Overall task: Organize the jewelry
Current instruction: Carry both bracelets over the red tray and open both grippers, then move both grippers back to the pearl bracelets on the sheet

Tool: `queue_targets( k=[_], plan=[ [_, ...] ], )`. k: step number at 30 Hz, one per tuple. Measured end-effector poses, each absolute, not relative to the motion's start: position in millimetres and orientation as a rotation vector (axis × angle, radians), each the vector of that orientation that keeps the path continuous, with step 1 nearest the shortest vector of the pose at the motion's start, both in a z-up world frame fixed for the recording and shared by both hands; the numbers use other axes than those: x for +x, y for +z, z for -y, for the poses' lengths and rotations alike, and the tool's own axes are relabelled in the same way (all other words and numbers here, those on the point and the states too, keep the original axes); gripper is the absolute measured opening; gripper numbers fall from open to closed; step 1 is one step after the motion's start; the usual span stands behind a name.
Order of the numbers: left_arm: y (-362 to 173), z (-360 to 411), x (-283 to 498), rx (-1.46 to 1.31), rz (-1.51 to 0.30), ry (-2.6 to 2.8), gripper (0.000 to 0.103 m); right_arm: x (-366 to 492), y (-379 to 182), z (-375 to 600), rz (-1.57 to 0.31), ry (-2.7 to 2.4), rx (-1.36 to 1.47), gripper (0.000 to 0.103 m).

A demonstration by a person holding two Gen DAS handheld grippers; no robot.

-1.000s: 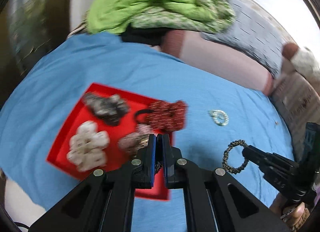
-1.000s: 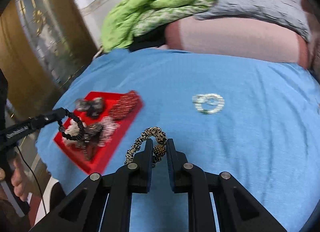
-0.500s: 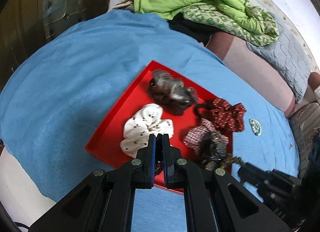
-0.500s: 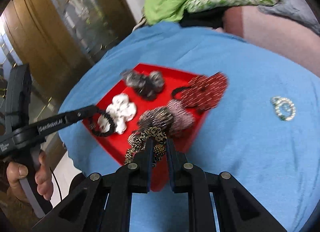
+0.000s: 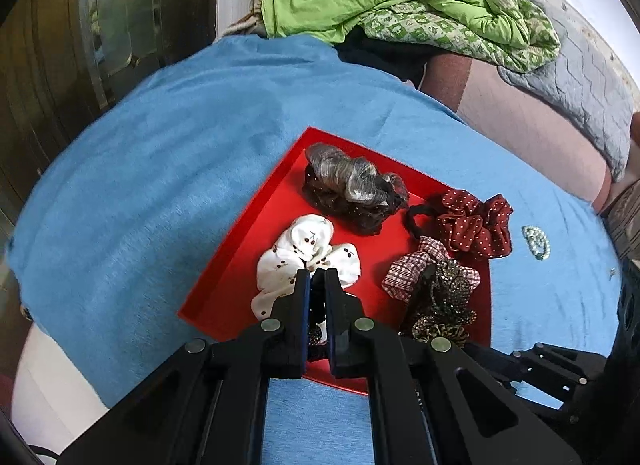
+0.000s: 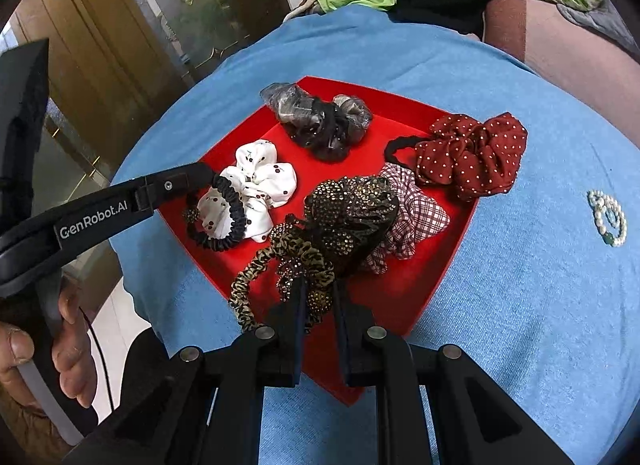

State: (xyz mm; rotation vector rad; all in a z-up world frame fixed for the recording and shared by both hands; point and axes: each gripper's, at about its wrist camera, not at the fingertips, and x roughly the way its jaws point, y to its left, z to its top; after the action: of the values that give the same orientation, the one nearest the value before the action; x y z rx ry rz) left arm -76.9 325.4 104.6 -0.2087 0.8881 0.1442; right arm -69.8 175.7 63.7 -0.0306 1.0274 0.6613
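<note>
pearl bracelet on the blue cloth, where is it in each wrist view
Left wrist view: the pearl bracelet lies at the right edge on the blue cloth, past the dotted red scrunchie.
Right wrist view: it lies at the right, apart from the tray.
Shared landmark: the red tray, left of the bracelet in both.

Both tongs, left (image 5: 317, 279) and right (image 6: 318, 289), angle downward with jaws clamped nearly together.

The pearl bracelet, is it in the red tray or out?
Out. The pearl bracelet lies on the blue cloth, apart from the red tray, beyond its right edge.
</note>
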Motion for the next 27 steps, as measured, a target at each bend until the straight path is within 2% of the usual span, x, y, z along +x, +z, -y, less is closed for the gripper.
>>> queue_targets(
  k=[4,6,8,9,11,13,14,27],
  plan=[
    [112.2,-320.0,-79.8,-0.156,-0.87,0.174,0.008,-69.8,62.9,-175.6,-1.029,0.664,-0.023,0.016],
    [116.0,-317.1,-81.4,-0.131,-0.862,0.188,0.013,-70.3,64.1,-173.6,-1.031,0.665,-0.01,0.016],
    [120.9,-312.8,-83.7,-0.1,-0.847,0.201,0.026,-71.3,66.3,-171.5,-1.038,0.668,0.001,0.017],
    [123.9,-310.4,-85.4,-0.083,-0.835,0.208,0.031,-71.8,68.8,-169.9,-1.034,0.67,0.003,0.021],
    [128.6,-307.1,-87.8,-0.057,-0.815,0.22,0.046,-74.3,76.4,-165.2,-1.008,0.667,-0.006,0.029],
    [133.1,-303.3,-90.0,-0.029,-0.794,0.231,0.047,-75.7,85.9,-157.5,-0.979,0.66,-0.005,0.039],
    [134.1,-301.3,-90.4,-0.02,-0.79,0.234,0.048,-75.1,90.0,-152.9,-0.968,0.657,0.0,0.04],
    [123.5,-296.9,-83.5,0.009,-0.822,0.248,0.049,-26.3,100.8,-88.9,-0.932,0.465,0.108,0.042]
  ],
)
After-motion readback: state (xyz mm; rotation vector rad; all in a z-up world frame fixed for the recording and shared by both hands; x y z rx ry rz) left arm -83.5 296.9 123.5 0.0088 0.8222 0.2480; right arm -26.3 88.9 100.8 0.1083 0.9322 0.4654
